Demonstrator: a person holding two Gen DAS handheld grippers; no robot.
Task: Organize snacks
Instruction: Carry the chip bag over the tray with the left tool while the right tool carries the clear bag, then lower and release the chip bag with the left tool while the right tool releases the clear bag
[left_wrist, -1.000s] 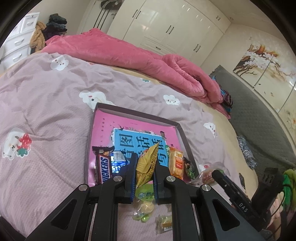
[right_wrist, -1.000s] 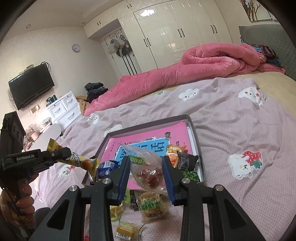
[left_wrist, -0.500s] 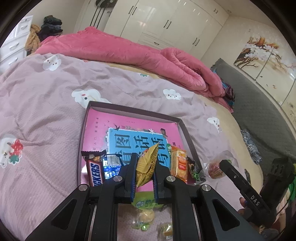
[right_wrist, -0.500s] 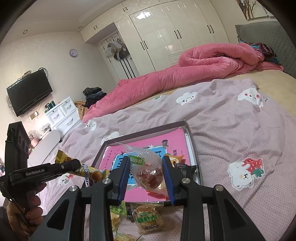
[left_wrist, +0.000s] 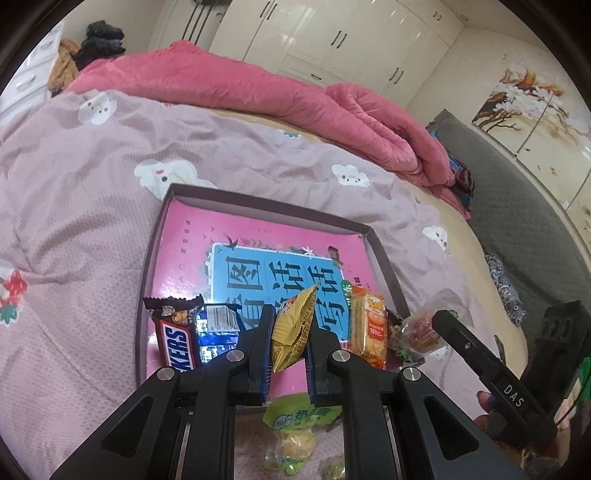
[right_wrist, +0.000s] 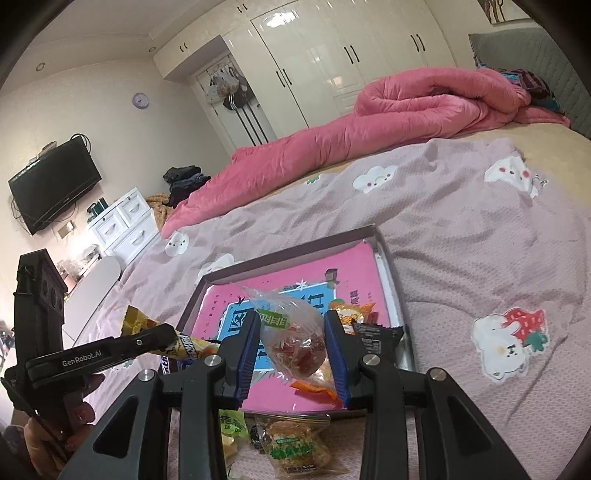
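The shallow pink-lined box (left_wrist: 173, 206) on the quilt (left_wrist: 74, 192) is my landmark, and both my loads hang over its near edge — that is what the coming set-down turns on. My left gripper (left_wrist: 291, 332) is clamped tight on a yellow snack packet (left_wrist: 293, 325), which stands with its long axis upright, its tip pointing toward the box's far wall. It sits above the gap in the near row, between the Snickers bar (left_wrist: 177, 343) with the blue packet (left_wrist: 218, 328) on one side and the orange biscuit pack (left_wrist: 369, 332) on the other. My right gripper (right_wrist: 291, 343) is closed on a clear bag of red candied fruit (right_wrist: 295, 339), over the box's near right corner, above the orange and dark wrappers (right_wrist: 376, 336). I judge the left packet nearer its slot; more snacks lie outside, just short of the box.
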